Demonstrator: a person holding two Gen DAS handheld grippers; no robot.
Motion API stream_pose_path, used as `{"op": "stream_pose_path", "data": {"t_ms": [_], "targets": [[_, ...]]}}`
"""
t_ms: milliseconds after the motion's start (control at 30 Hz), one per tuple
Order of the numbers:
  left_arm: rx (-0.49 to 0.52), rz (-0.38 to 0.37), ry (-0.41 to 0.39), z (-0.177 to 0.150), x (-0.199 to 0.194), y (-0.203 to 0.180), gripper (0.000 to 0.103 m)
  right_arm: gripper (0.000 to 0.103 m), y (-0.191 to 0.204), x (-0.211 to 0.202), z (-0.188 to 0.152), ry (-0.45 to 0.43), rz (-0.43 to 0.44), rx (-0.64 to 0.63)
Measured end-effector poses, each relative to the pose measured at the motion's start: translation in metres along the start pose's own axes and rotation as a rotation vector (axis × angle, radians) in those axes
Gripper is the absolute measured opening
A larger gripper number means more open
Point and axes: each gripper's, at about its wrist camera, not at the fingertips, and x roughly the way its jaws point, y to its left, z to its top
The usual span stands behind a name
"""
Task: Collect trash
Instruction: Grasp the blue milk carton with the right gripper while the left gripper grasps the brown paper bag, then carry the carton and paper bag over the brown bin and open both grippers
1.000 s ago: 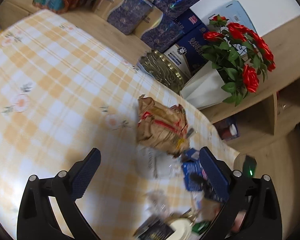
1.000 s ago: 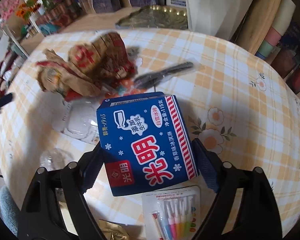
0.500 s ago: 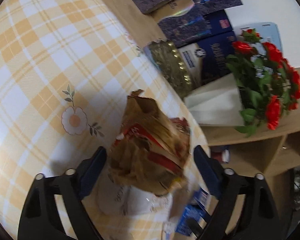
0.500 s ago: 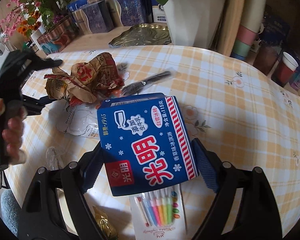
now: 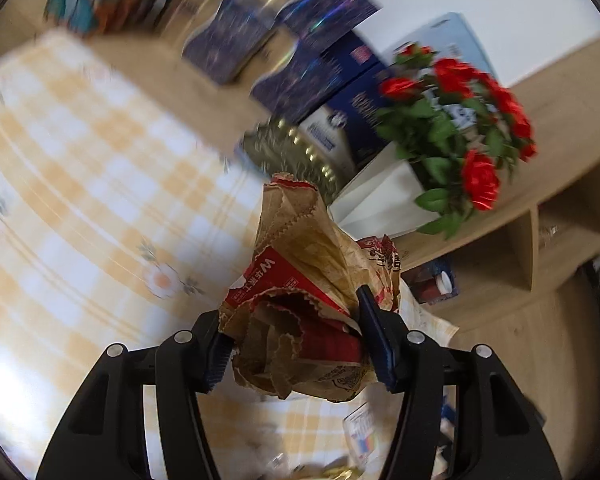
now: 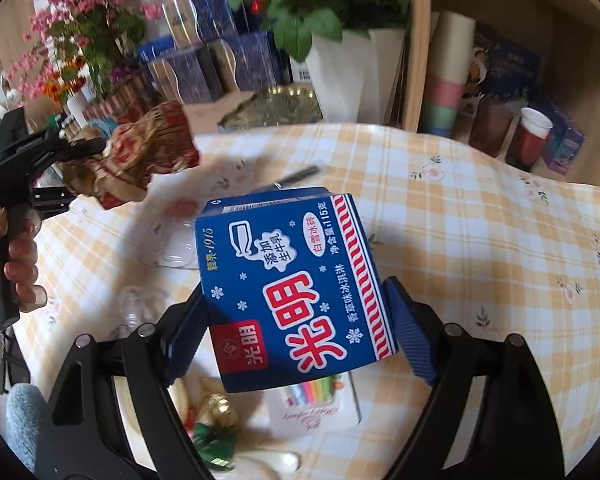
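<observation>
Crumpled paper bag point(image 5: 308, 296), blue carton point(image 6: 292, 284), rose pot point(image 5: 384, 200)

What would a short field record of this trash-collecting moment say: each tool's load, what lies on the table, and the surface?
left tool: closing on crumpled brown paper bag, lifted off the table
right tool: clamped on blue ice-cream carton
left on table: clear plastic wrapper, pack of coloured pens, black utensil
surface: yellow checked tablecloth

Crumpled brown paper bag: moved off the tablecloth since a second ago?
Yes. The paper bag is up off the checked tablecloth, pinched in the closing left gripper.
</observation>
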Motion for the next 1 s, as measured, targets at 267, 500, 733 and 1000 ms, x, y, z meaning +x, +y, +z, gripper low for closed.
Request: {"op": "stream_pose_path", "data": {"t_ms": [267, 500, 733, 1000], "targets": [[0.172, 0.075, -0.005, -0.026, -0.092, -0.005, 0.056, 0.083, 0.032, -0.057, -0.022, -0.05, 0.015, -0.017], [0.226, 0.05, 0.031, -0.078, -0.156, -0.002, 0.056, 0.083, 0.056, -0.11, -0.059, -0.091, 0.041, 0.025], [0.349, 0.032, 0.092, -0.145, -0.203, -0.013, 0.056, 0.083, 0.08, -0.159, -0.104, -0.131, 0.055, 0.037], [0.569, 0.019, 0.194, -0.242, -0.233, -0.024, 0.056, 0.083, 0.096, -0.198, -0.16, -0.169, 0.051, 0.05]]}}
